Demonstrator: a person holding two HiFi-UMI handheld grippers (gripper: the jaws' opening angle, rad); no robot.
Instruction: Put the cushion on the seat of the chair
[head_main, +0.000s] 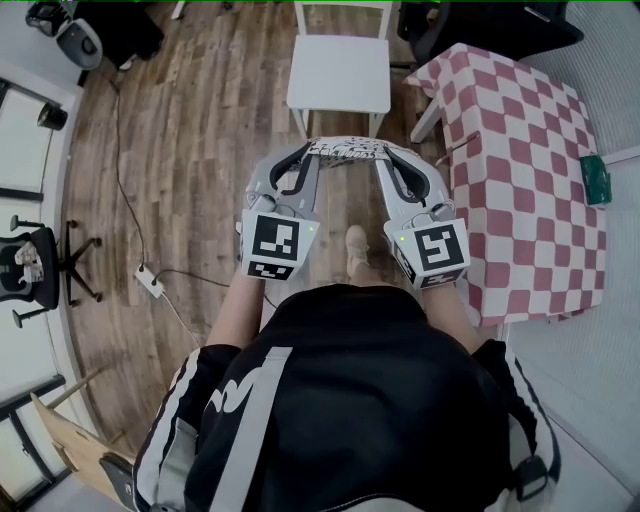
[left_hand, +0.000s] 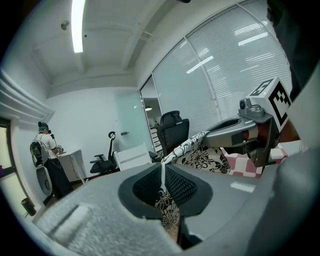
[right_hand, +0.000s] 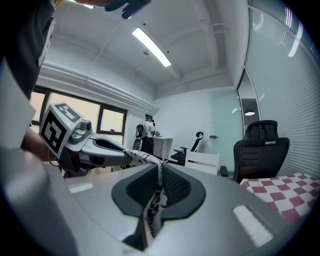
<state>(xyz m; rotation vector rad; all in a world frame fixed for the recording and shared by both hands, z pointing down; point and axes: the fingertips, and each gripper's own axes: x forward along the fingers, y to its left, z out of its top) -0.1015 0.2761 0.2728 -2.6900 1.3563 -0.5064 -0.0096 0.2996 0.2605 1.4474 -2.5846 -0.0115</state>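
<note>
Holding the cushion (head_main: 348, 149) in the air between both tools, I have it just short of the white chair (head_main: 338, 70), with a strip of wooden floor (head_main: 200, 120) showing between the two. My left tool (left_hand: 162, 186) is pinched on one edge of the black-and-white patterned fabric. My right tool (right_hand: 159, 186) is pinched on the opposite edge the same way.

Close beside the chair on the right stands the worktop (head_main: 520, 170) under a red-and-white checked cloth, its corner near the seat. A small green thing (head_main: 598, 180) lies at its right edge. A power strip (head_main: 150, 280) with its cable lies on the floor to the left, well apart from the chair. A black office chair (left_hand: 172, 127) stands beyond the white one. A person (left_hand: 46, 150) stands far off by the wall.
</note>
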